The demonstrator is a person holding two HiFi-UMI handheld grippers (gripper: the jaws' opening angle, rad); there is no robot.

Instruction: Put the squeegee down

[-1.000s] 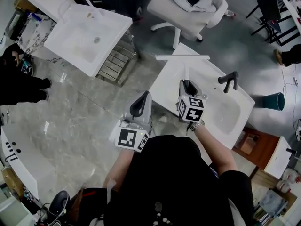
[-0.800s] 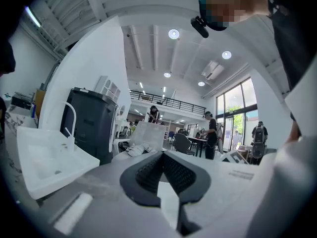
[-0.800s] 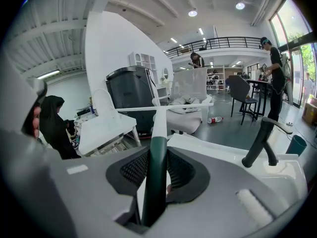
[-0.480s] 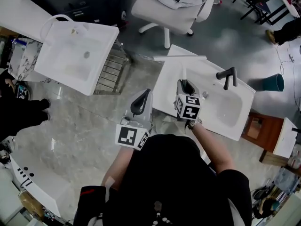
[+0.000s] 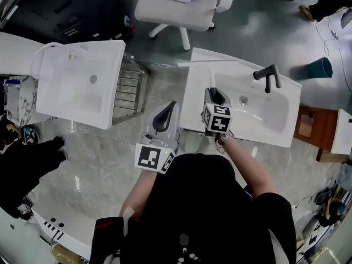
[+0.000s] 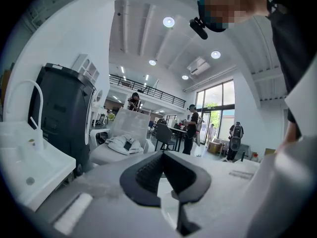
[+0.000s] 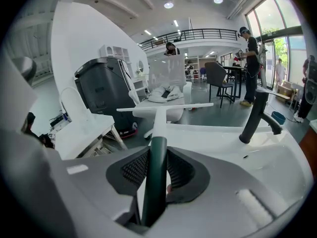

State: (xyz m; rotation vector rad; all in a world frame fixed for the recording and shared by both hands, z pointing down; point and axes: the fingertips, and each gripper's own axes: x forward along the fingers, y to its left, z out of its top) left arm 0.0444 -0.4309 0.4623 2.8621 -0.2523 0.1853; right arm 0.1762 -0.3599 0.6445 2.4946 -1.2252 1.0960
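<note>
The squeegee has a white blade, a white stem and a dark green handle. My right gripper is shut on that handle, and the pads press its sides. The blade lies crosswise at the far rim of a white sink, which also shows in the right gripper view. A black faucet stands to the blade's right. My left gripper hangs over the floor just left of the sink. Its jaws meet at the tips with nothing between them.
A second white sink stands at left beside a metal rack. An office chair with clothes is beyond the sinks. A teal bin and a wooden cabinet are at right. A person's dark legs are at left.
My right gripper has come down with the squeegee, bringing the blade to the sink's far rim. The left gripper has shifted sideways, and the head view has swung.
</note>
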